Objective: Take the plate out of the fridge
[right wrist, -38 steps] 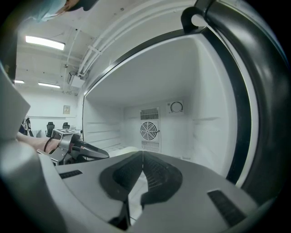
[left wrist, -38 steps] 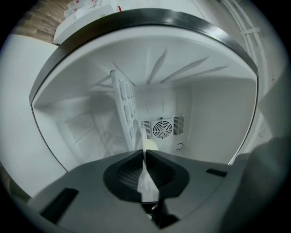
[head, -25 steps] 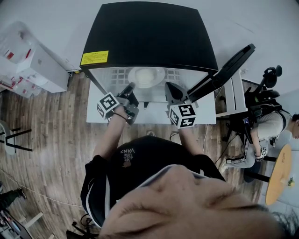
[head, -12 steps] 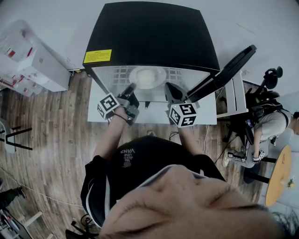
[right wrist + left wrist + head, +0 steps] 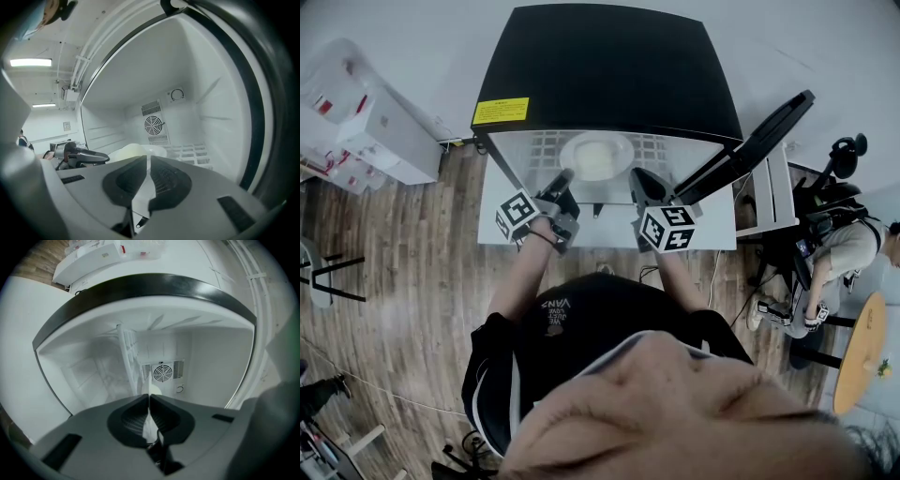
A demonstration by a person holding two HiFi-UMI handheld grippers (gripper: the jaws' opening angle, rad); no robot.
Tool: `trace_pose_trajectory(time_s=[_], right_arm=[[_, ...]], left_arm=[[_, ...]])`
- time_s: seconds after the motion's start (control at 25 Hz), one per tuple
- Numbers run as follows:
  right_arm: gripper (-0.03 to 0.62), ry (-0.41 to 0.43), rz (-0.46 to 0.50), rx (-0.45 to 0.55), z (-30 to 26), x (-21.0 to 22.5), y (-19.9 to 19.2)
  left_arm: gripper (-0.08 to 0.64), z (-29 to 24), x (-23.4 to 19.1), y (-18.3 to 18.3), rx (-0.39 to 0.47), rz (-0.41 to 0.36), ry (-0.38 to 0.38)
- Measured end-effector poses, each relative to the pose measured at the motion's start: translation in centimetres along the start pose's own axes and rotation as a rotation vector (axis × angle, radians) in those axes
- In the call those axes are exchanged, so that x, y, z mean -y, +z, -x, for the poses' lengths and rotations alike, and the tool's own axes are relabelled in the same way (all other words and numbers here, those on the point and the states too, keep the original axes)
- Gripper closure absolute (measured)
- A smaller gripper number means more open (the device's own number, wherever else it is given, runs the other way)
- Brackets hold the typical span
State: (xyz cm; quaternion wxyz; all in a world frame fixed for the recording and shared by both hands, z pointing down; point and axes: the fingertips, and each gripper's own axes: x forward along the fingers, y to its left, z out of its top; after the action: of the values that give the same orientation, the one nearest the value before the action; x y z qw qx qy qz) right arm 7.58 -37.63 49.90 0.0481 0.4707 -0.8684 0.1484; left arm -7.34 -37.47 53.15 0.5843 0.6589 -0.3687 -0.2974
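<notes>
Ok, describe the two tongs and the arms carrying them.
Both the left tongs and the right tongs are grey plastic shells with black ribbed pads that curve to a tip. Each carries a white cube printed with black square markers. The person wears a black short-sleeved top with white lettering; a dark strap circles the left wrist.

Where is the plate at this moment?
In the head view, the plate lies on the wire shelf inside the open fridge, just beyond the left gripper and right gripper.

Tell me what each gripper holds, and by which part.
Both appear shut on the plate, at its near rim: the left gripper on the rim's left part, the right gripper on its right.
</notes>
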Motion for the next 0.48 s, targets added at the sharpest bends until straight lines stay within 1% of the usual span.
trace_pose_trajectory(time_s=[0.4,0.48], right_arm=[[0.578,0.01,-0.064,-0.008,-0.4,-0.3,-0.8],[0.568,0.018,-0.085,-0.01,-0.5,-0.5,-0.9]], left_arm=[[0.534,0.9,-0.6,-0.2,-0.004,0.017,0.002],[0.534,1.1,-0.7,-0.2,-0.005,0.023,0.003]])
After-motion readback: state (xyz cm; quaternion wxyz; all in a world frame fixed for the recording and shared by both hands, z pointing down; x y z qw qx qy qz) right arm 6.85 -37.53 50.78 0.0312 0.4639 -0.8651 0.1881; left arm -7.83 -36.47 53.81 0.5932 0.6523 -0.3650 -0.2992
